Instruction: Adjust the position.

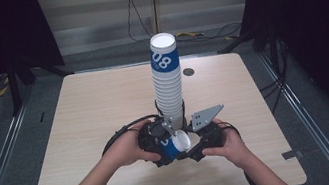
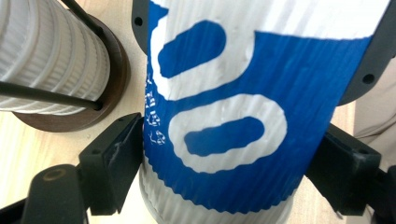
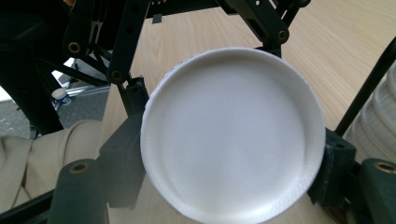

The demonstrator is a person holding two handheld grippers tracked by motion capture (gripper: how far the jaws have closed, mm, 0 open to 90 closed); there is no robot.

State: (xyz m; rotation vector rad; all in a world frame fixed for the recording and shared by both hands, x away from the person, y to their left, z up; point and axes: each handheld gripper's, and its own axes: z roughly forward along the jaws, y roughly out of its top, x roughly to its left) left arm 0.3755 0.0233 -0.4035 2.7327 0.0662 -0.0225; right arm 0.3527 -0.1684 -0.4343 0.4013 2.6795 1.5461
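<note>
A blue-and-white paper cup lies on its side at the foot of a tall cup stack, held between both hands. In the left gripper view its blue band with white figures is pressed from both sides by my left gripper, which is shut on it. My right gripper faces the cup's round white base, and its pads sit against the base's edge on either side. In the high view the left gripper and the right gripper meet at the cup.
The stack stands in a dark round wooden base with thin black rods, just behind the grippers. The light wooden table has a small dark disc at the back. Cables lie on the floor beyond.
</note>
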